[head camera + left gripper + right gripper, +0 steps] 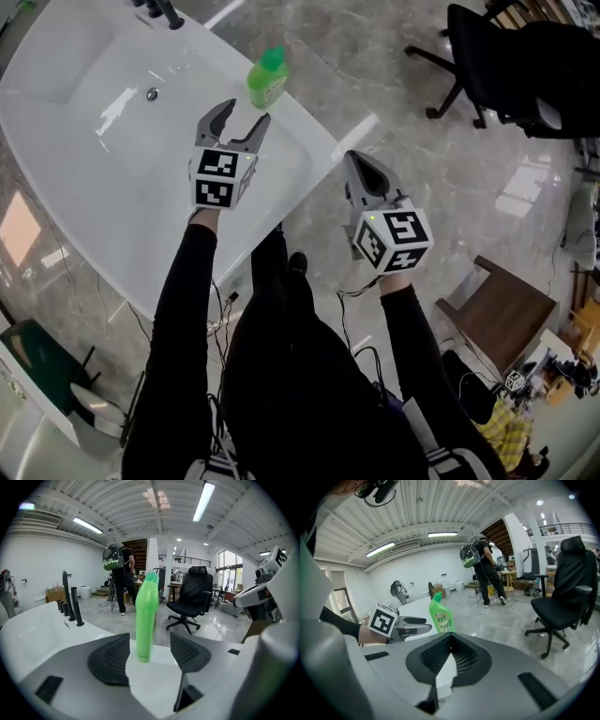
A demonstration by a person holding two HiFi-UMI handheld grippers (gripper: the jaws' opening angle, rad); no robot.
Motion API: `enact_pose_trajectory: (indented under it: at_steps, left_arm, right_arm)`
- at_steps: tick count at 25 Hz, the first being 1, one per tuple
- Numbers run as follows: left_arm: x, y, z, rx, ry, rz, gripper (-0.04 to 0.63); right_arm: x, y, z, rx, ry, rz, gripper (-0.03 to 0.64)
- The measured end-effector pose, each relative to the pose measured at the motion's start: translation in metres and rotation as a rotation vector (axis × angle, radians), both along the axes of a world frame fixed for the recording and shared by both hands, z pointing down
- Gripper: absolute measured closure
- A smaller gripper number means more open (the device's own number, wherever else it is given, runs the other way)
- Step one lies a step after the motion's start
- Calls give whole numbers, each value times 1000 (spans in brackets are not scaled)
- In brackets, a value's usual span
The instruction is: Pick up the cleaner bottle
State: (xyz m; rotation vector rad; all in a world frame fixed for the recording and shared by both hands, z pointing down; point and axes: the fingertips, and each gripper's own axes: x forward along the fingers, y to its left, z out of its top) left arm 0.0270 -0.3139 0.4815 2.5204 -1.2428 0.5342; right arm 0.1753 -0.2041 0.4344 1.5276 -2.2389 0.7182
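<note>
Left gripper (242, 114) wide open and empty, near cleaner bottle (267, 79) upright at far right of basin (302, 133); right gripper (359, 169) closed, empty; approach step, next straddle and clamp.

The green cleaner bottle (441, 616) bears a label reading "AXE"; no other print is legible.

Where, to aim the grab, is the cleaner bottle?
Head view: the cleaner bottle stands upright on the white tub's rim, just beyond the open left tool.
</note>
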Motion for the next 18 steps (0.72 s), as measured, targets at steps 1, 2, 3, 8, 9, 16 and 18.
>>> enact_pose_trajectory:
  at_steps: [1, 2, 3, 8, 9, 16, 18]
  left_arm:
    - [2, -4, 7, -3, -1, 8, 324]
    - [3, -9, 14, -4, -3, 18, 321]
    - [5, -13, 20, 0, -6, 27, 319]
    - [18, -33, 46, 9, -19, 82, 316]
    - [21, -35, 50, 8, -18, 92, 316]
    - [37, -52, 68, 33, 7, 122, 316]
    - [39, -55, 70, 47, 10, 133, 316]
  right_arm:
    - [-1, -3, 5, -7, 0, 1, 615]
    - [-2, -6, 9, -13, 1, 1, 615]
    - [-4, -8, 13, -17, 2, 0, 615]
    - [-8, -23, 29, -28, -1, -3, 615]
    - [-7, -25, 32, -32, -4, 1, 615]
    - [-10, -36, 58, -55, -9, -1, 615]
    - [-13, -39, 66, -65, -7, -6, 615]
